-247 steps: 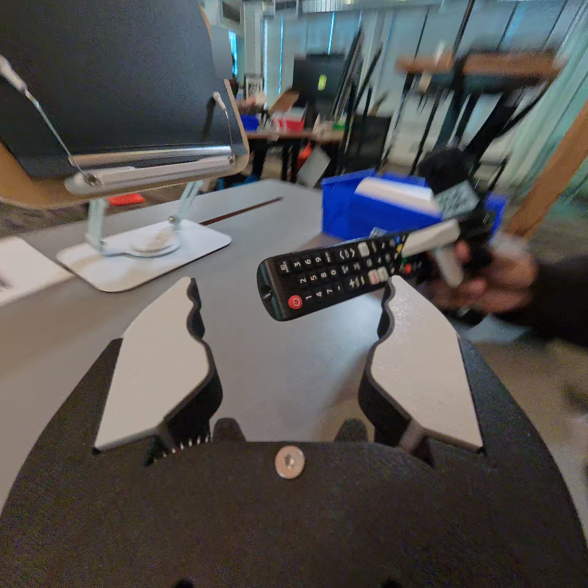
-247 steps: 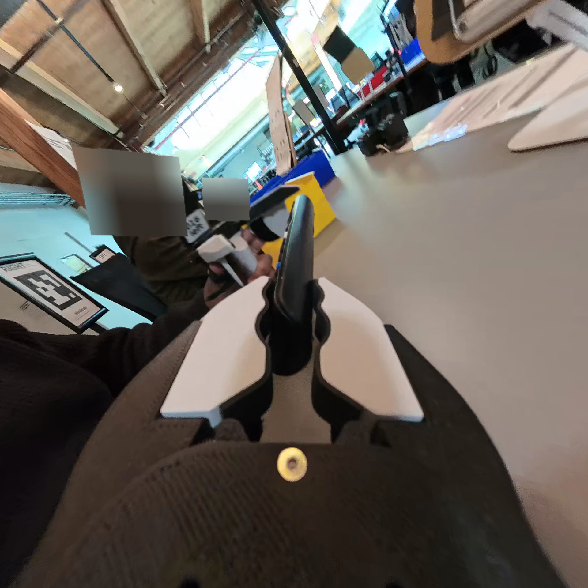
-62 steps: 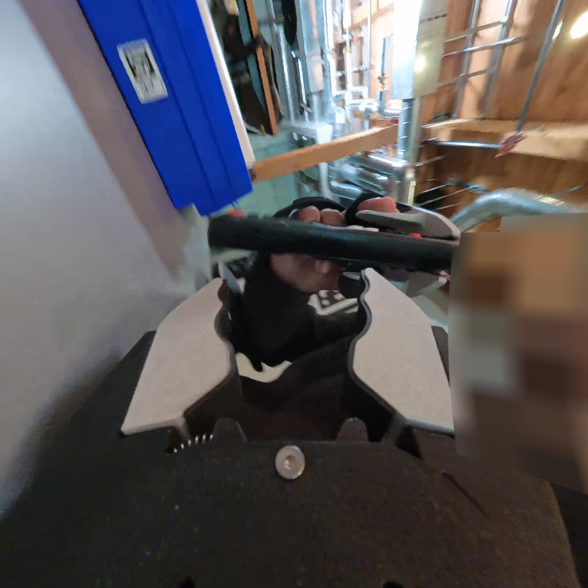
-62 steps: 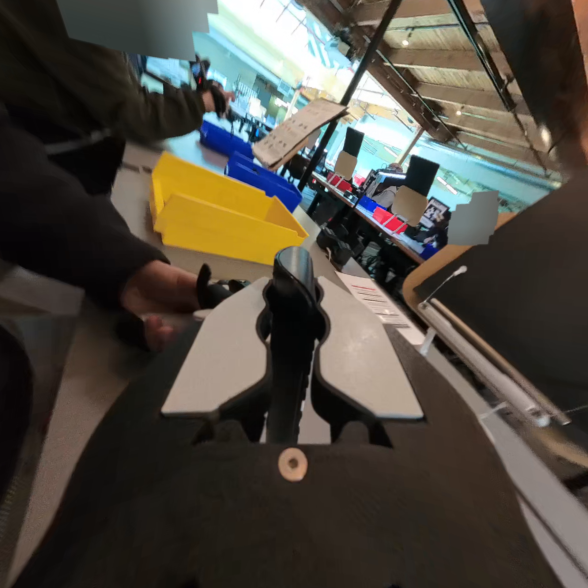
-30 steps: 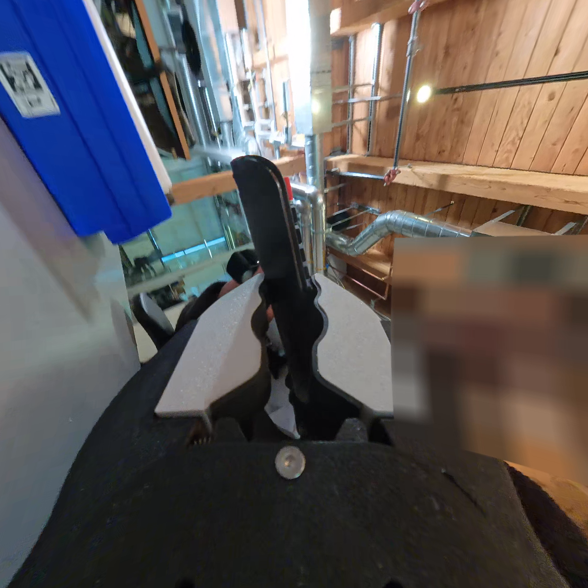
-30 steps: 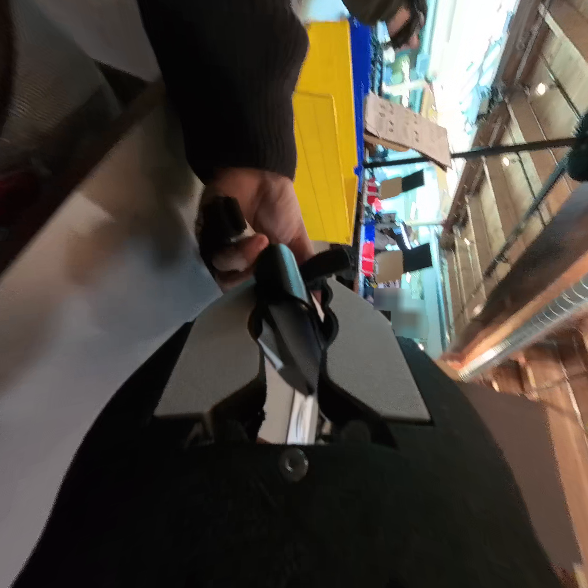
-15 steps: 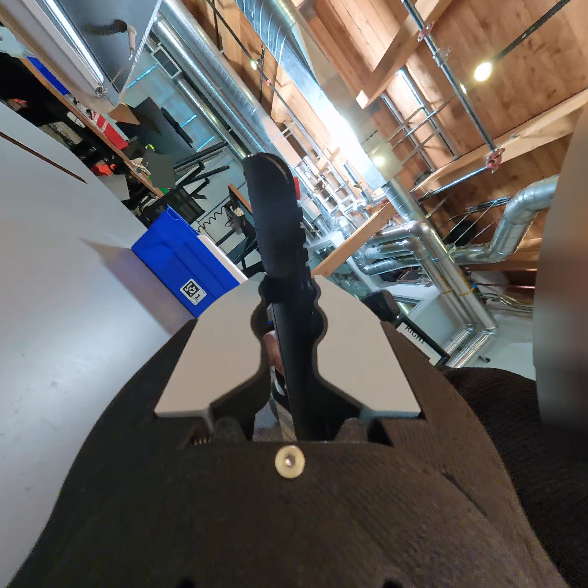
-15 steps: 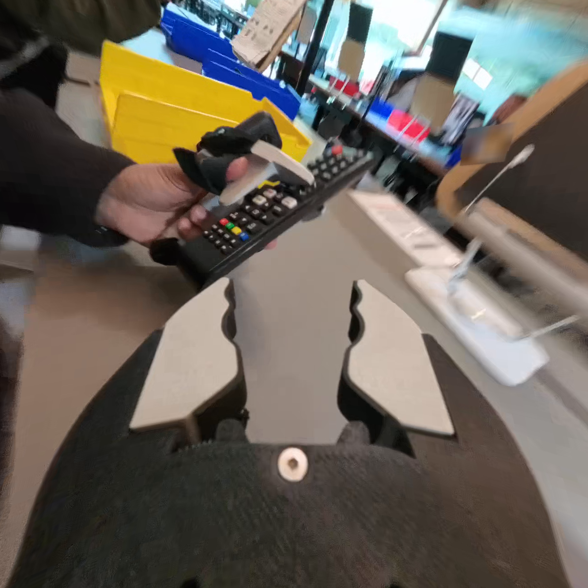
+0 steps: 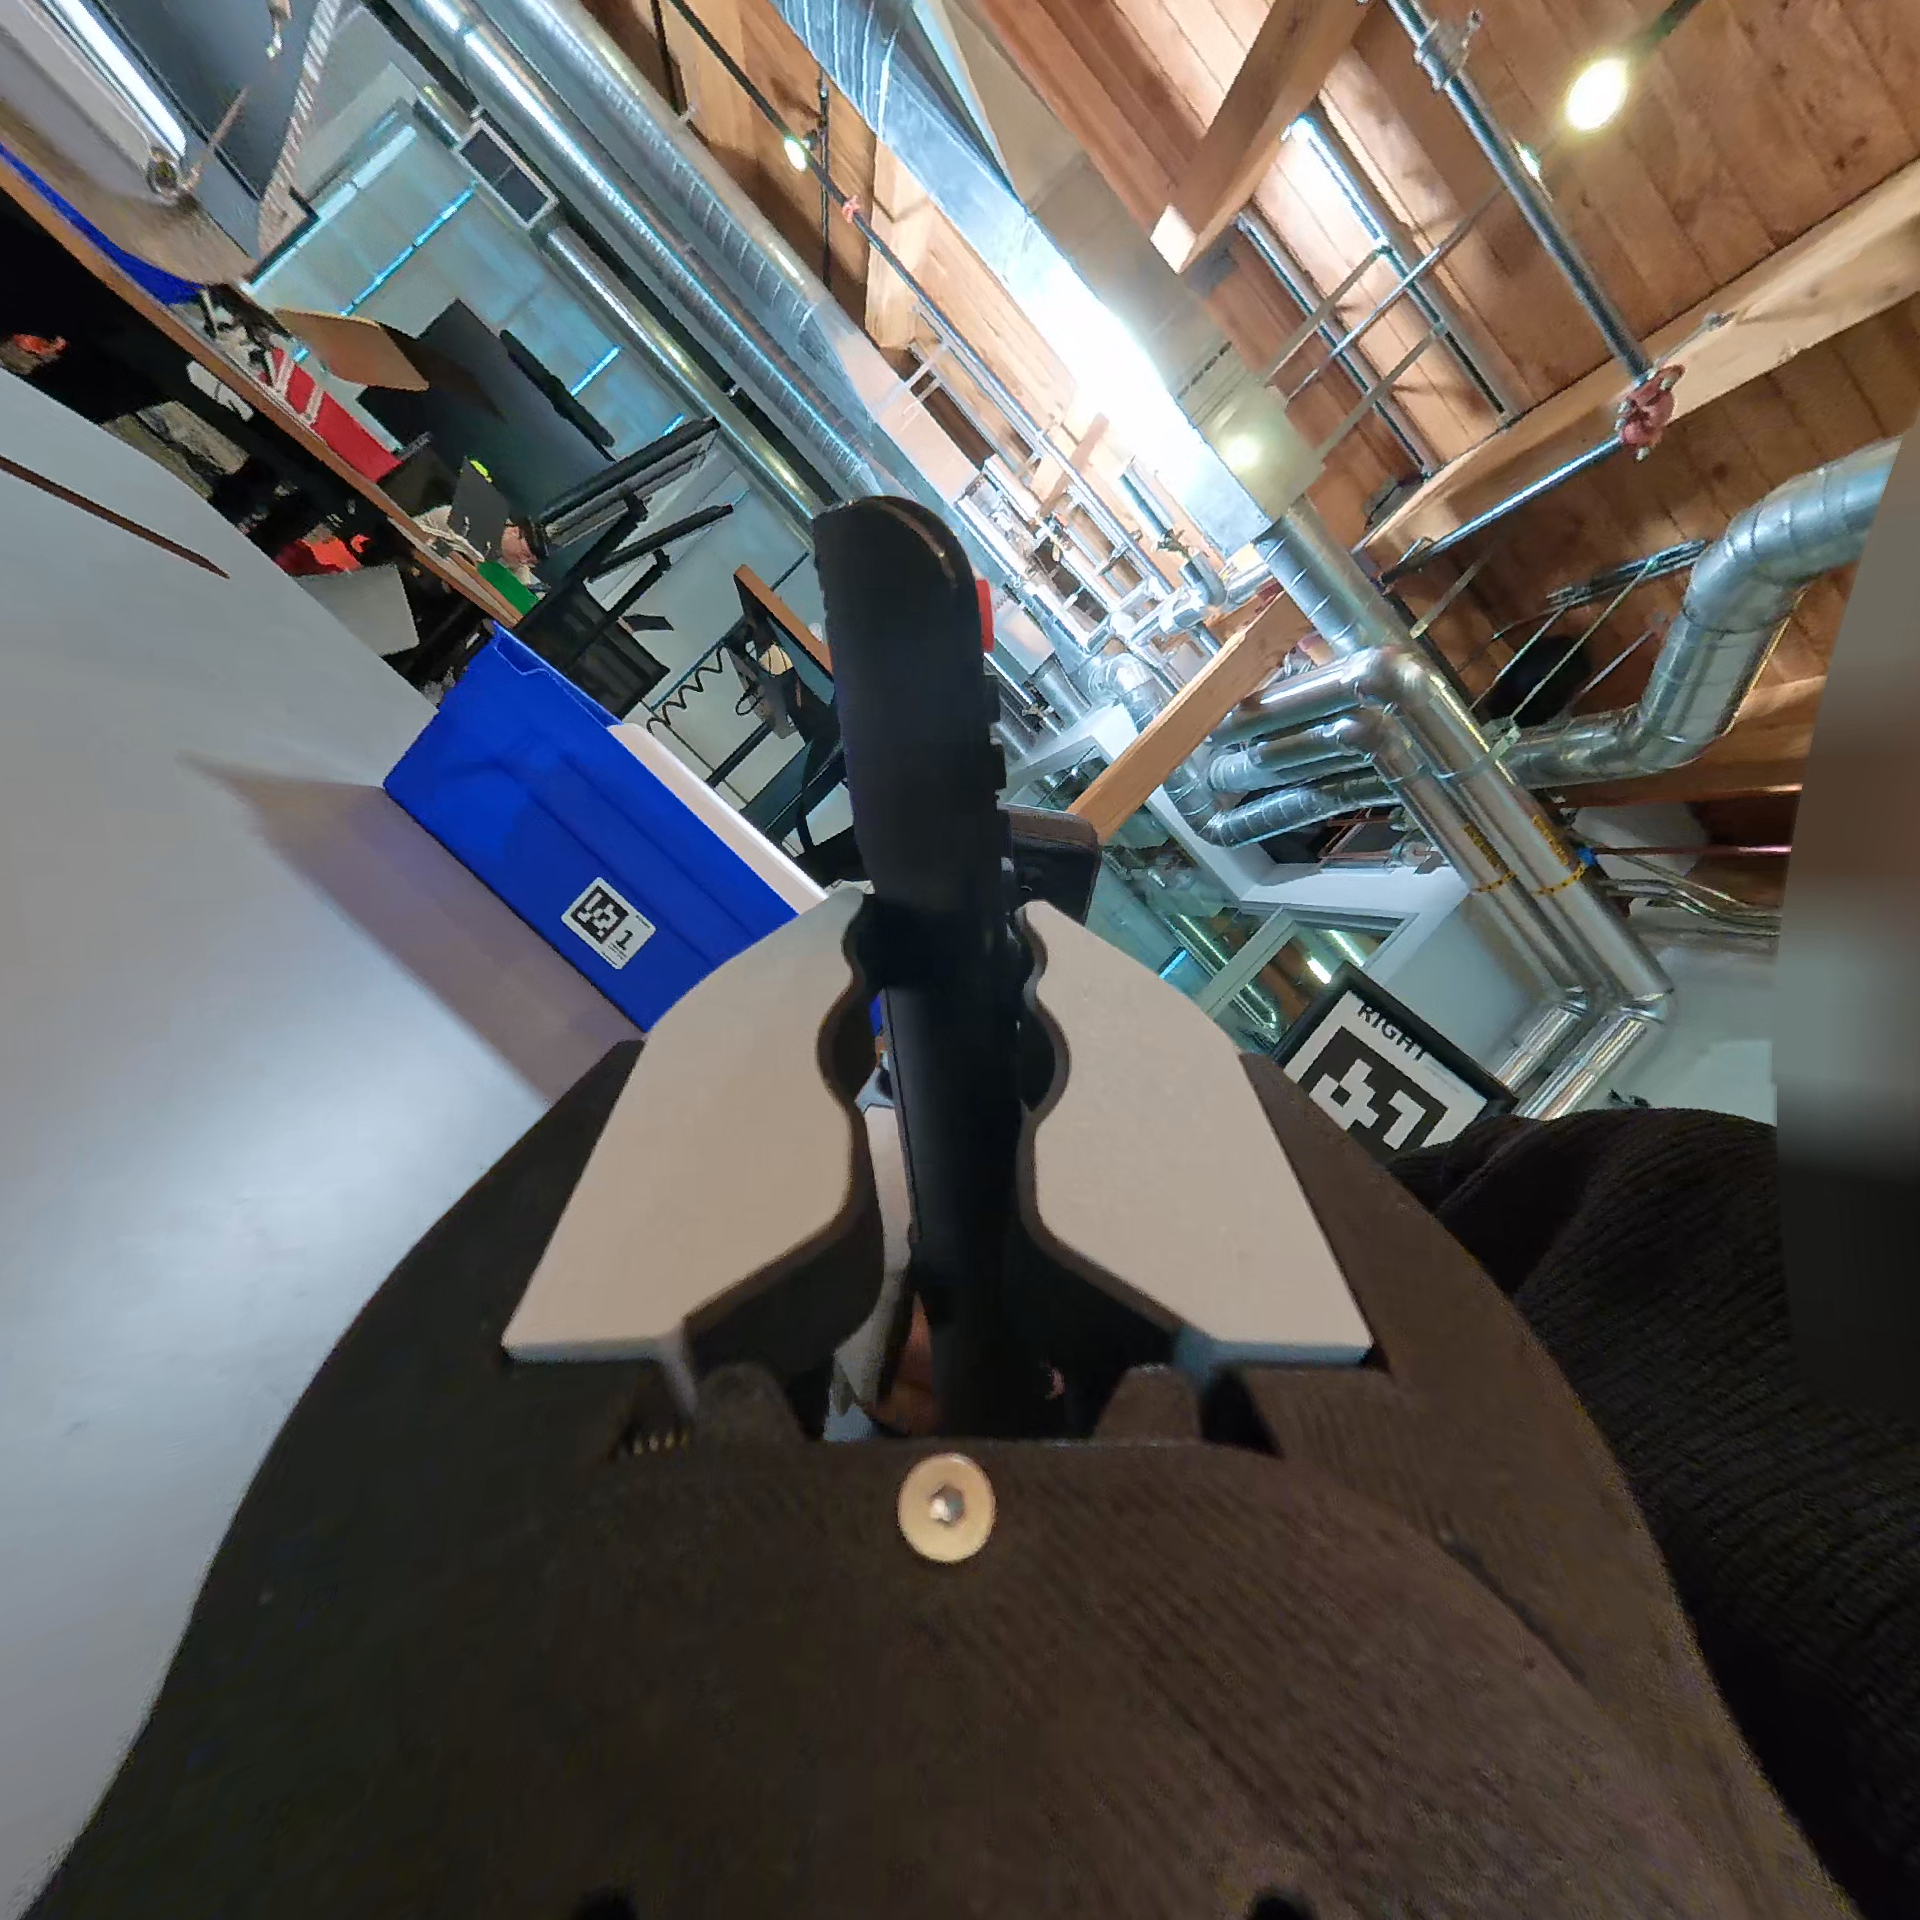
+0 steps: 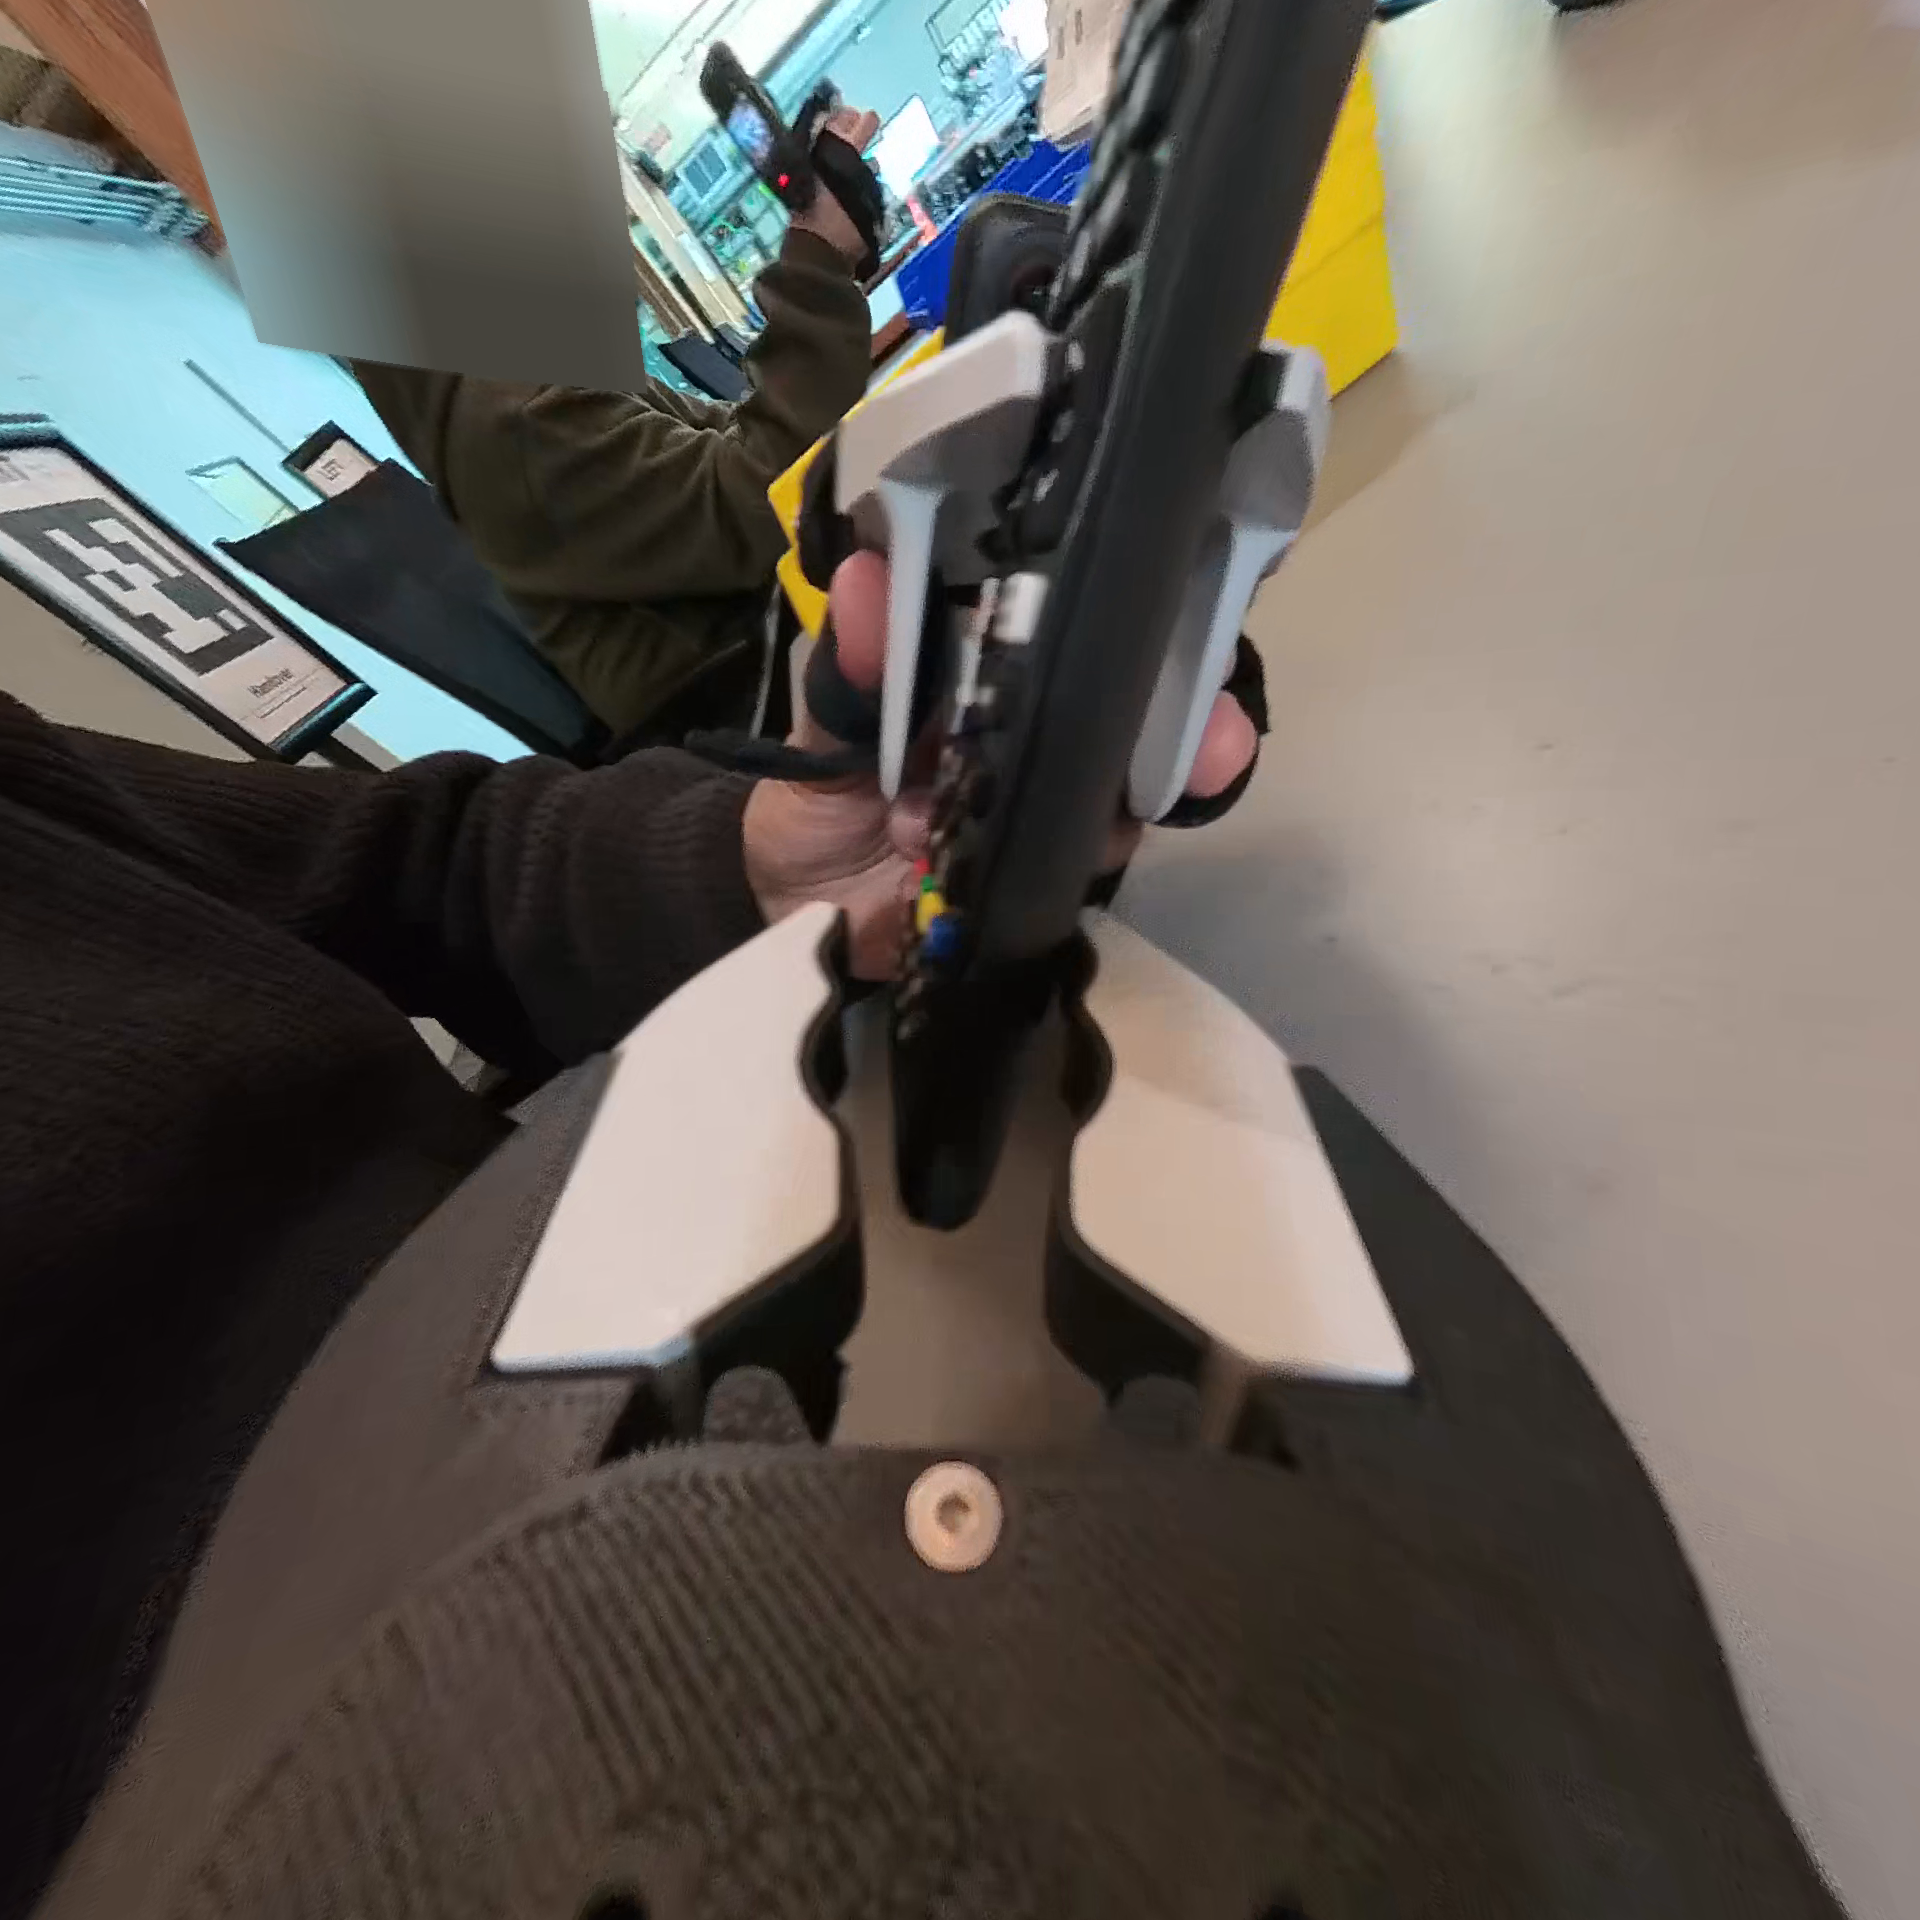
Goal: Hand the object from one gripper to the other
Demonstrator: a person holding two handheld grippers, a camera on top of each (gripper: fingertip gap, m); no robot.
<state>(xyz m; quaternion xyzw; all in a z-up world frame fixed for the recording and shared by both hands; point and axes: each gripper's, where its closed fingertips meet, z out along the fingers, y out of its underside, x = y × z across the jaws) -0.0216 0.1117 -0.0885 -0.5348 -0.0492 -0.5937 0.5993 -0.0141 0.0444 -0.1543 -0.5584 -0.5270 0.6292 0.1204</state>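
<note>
A black remote control (image 9: 914,727) with coloured buttons stands up between the fingers of my left gripper (image 9: 940,935), which is shut on it. In the right wrist view the left gripper (image 10: 1023,779) clamps the remote (image 10: 1101,623) at mid-length, with a person's hand behind it. My right gripper (image 10: 961,935) is open, and the remote's lower end sits between its two fingers with a gap on the left side.
A grey table (image 10: 1558,727) lies below. A blue bin (image 9: 582,831) and a yellow bin (image 10: 1340,260) stand on it. A framed marker board (image 10: 156,592) stands at the left. Another person in an olive sleeve (image 10: 623,499) sits behind. Left tips to right tips: about 9 cm.
A second ago both grippers were shut on the remote. The right gripper opened and drew back, and it has now moved in with open fingers around the remote's lower end. The left stays shut.
</note>
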